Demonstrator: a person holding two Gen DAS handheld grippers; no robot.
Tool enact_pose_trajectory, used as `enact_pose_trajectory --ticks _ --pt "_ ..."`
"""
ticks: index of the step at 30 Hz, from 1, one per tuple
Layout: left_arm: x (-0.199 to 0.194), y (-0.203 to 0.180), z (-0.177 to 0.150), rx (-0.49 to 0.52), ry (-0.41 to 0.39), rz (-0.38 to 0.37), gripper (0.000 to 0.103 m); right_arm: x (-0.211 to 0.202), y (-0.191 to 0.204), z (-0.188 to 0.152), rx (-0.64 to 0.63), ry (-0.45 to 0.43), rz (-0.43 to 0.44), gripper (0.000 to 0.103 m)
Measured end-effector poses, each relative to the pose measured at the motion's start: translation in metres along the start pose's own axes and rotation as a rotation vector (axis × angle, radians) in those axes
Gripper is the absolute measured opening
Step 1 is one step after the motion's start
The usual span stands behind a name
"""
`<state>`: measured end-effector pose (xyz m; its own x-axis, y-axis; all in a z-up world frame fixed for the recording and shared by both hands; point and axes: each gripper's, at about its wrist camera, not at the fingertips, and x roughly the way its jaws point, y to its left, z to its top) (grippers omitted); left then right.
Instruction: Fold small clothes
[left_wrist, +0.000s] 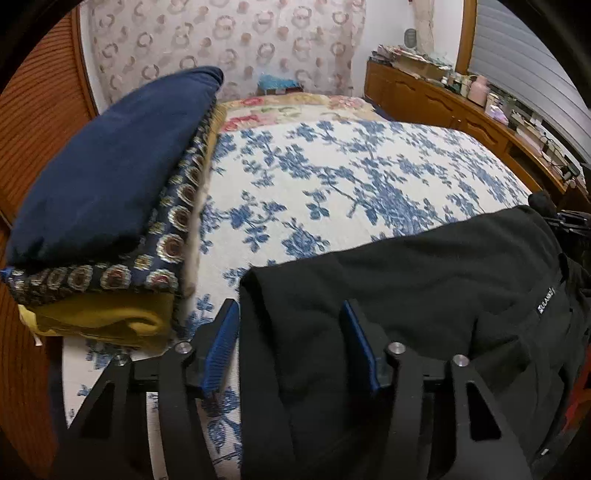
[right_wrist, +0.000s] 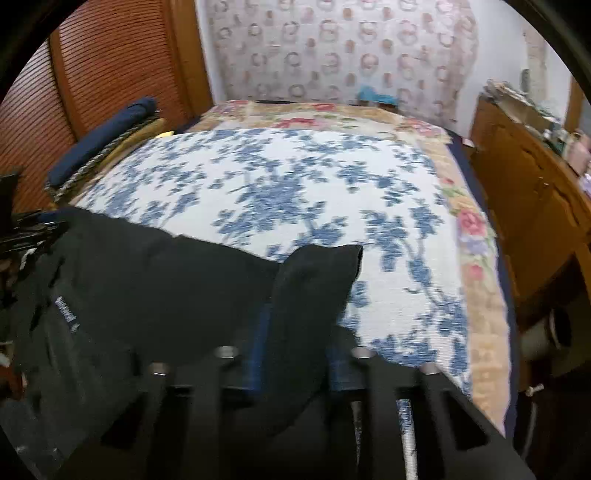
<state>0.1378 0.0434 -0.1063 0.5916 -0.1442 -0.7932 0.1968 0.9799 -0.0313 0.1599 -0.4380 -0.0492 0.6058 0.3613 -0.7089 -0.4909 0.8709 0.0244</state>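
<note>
A black garment (left_wrist: 424, 266) with a small white label lies on the blue-flowered bed cover (left_wrist: 332, 177) at the near edge. My left gripper (left_wrist: 291, 343) straddles its left end: the cloth fills the gap between the blue pads, which stand wide apart and do not pinch it. In the right wrist view the same black garment (right_wrist: 166, 280) stretches off to the left, and my right gripper (right_wrist: 301, 354) is shut on its right corner, which sticks up as a bunched flap between the pads.
A stack of folded clothes (left_wrist: 110, 166), navy on top, patterned and mustard below, sits at the bed's left side by the slatted wooden panel (left_wrist: 33, 147). It also shows far left as the folded stack (right_wrist: 99, 147). A cluttered wooden dresser (right_wrist: 524, 192) runs along the right.
</note>
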Motion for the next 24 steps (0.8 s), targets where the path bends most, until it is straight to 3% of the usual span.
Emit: enact_pose_trajectory --ticks 4,11,14,18,24 --pt "0.000 0.002 0.000 0.005 0.007 -0.024 0.054 -0.003 0.008 -0.003 -0.030 -0.011 0.014 0.010" --pt "-0.003 0.001 0.002 0.028 0.019 -0.072 0.016 -0.018 0.019 -0.010 -0.037 -0.066 0.014 0.010" --pt "-0.011 -0.002 0.001 0.034 -0.001 -0.080 0.012 -0.029 0.021 -0.011 -0.026 -0.102 0.015 0.009" --pt "-0.055 -0.005 0.008 0.027 -0.122 -0.112 0.011 -0.058 0.026 -0.010 -0.023 -0.173 0.017 0.008" --pt "-0.145 -0.016 0.026 0.046 -0.330 -0.160 0.010 -0.137 0.040 0.005 -0.014 -0.321 0.051 0.008"
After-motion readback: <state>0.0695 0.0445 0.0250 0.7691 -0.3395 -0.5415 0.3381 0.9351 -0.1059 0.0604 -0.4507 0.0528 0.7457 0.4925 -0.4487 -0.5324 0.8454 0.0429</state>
